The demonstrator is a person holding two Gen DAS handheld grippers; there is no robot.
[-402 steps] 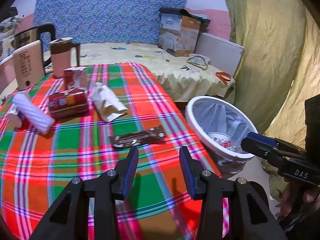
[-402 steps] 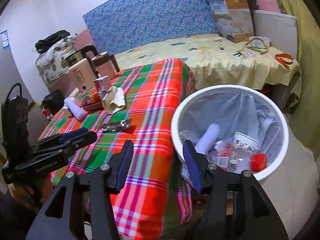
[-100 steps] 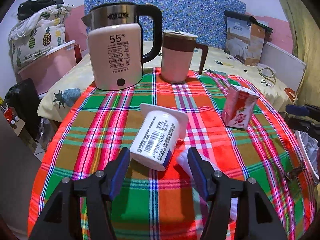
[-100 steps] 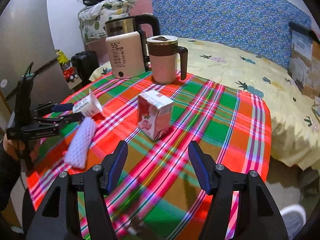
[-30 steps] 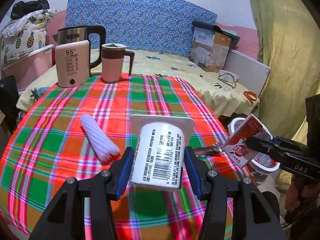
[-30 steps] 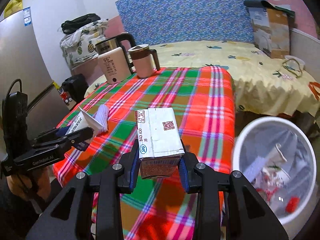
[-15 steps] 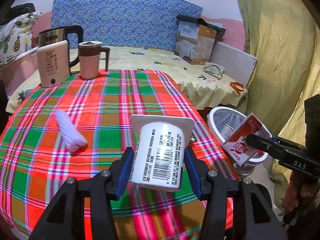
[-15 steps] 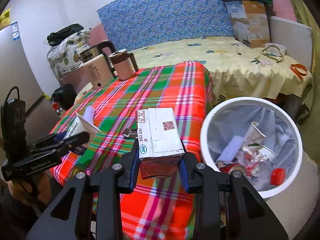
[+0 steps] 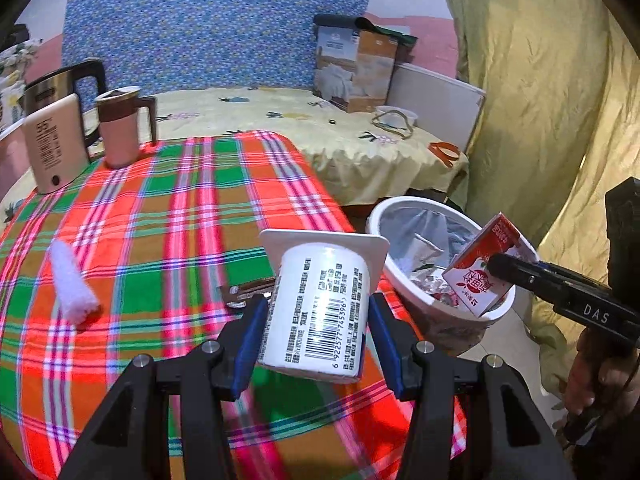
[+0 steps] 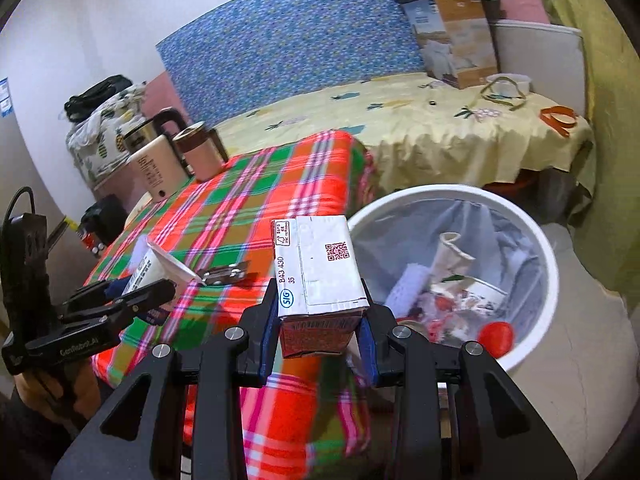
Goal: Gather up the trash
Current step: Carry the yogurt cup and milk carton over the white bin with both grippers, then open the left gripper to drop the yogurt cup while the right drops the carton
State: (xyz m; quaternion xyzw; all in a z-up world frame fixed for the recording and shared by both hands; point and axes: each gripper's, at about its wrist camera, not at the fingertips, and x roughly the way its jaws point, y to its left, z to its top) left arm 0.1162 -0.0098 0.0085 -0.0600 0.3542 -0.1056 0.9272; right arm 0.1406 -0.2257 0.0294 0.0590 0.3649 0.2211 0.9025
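The plaid-covered table [image 9: 168,216] fills most of what I see, and just off its near corner stands the white trash bin [image 10: 532,240], lined with a grey bag and already holding cups, wrappers and a red cap. That bin is where both my loads belong, so I judge the step in hand is the carry and drop. My right gripper [image 10: 320,332] is clamped on a small drink carton [image 10: 316,268], held upright with its QR-code face up, close to the bin's near rim but, as far as I can tell, not yet clearly over the opening. To do this well I should bring it forward past the rim before I let the jaws part, low enough that the light carton cannot bounce off the edge. My left gripper [image 9: 316,344] is closed around a white yogurt cup [image 9: 320,304], lying on its side with the barcode toward me and its square flange pointing away; it hangs above the tablecloth, left of the bin. I should keep the squeeze gentle, since a thin cup likely buckles, and swing it over after the right gripper clears, so the two tools do not collide. Still on the cloth are a white foam sleeve [image 9: 72,288] and a dark wrapper [image 9: 244,292] for later trips.
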